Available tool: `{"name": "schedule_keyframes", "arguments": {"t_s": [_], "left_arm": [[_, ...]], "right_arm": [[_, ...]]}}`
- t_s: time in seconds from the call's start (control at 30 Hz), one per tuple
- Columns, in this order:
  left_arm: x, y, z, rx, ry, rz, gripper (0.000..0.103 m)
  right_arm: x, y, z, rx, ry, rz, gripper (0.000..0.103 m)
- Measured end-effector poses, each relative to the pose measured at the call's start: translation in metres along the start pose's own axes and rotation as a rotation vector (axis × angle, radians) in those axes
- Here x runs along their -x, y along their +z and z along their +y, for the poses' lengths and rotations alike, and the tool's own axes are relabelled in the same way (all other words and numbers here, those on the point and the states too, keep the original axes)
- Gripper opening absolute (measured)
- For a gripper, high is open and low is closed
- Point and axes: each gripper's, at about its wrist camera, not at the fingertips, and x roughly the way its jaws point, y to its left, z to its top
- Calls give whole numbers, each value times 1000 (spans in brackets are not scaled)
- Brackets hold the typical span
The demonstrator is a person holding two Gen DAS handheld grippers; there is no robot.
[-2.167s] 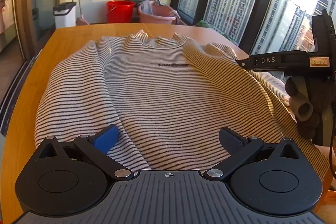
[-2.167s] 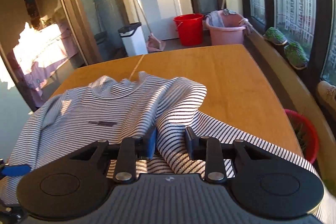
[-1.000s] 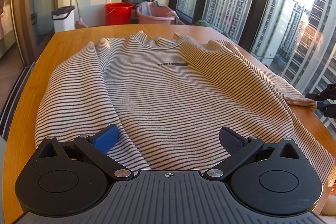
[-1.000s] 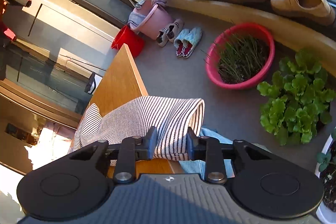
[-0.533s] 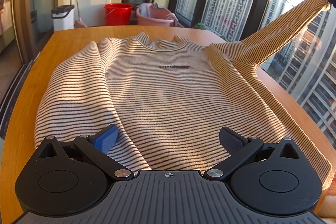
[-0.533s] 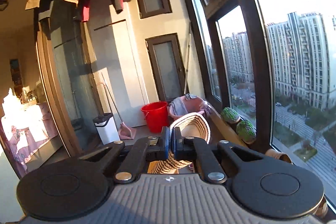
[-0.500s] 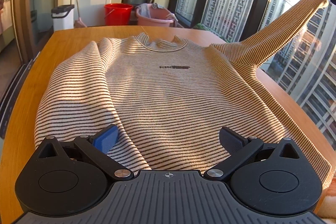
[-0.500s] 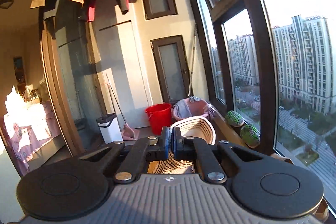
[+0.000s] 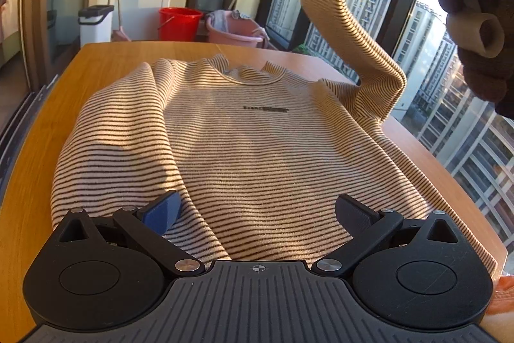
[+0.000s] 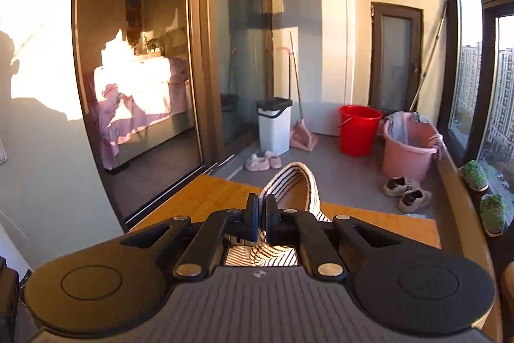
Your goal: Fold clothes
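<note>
The left tongs (image 9: 257, 214) stood wide open over the near hem of the striped sweater (image 9: 244, 150), which lay flat on the counter (image 9: 106, 60) ahead of them. Farther, up to the right, the right tongs (image 10: 261, 222) were closed on the sleeve cuff (image 10: 297, 182), holding the sleeve (image 9: 353, 47) lifted above the counter.

The left tongs (image 9: 257, 211) sit low over the hem of the striped sweater (image 9: 244, 143), level and pointing toward its collar, their two fingers spread wide with nothing between them. The right tongs (image 10: 261, 222) are raised high above the sweater's right shoulder, fingers pressed nearly together and pinching the cuff of the sleeve (image 9: 350, 31), which hangs from them in a loop. A dark-gloved hand (image 9: 482, 53) wraps the right tongs' handle, to the right of the lifted sleeve.
</note>
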Motion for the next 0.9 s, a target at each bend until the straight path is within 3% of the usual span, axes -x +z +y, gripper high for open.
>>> {"name": "schedule_keyframes", "arguments": {"t_s": [0.13,0.3,0.33,0.37,0.4,0.43,0.47,0.53,0.9], "left_arm": [[0,0,-1,-2,2,-1,103],[1,0,0,0,0,-2,103],[1,0,0,1,-1,-3,103],[1,1,1,2,-1,-3,103],[1,2,2,2,-2,-3,103],[1,2,2,3,-2,-3,103],[1,2,2,3,-1,-3,103],[0,2,4,5,-1,-4,103],[-3,5,-7,-46,31,32,103]], "right_arm": [[-28,-4,18,7,48,30,4],[-47,2,29,11,175,59,8],[-43,2,26,-6,185,51,20],[-38,1,22,-26,191,40,43],[-33,0,19,-45,198,29,58],[-24,-3,10,-76,194,13,85],[-17,-10,2,-97,191,10,99],[-3,-25,-12,-136,185,18,103],[28,-121,-40,-312,161,108,103]]}}
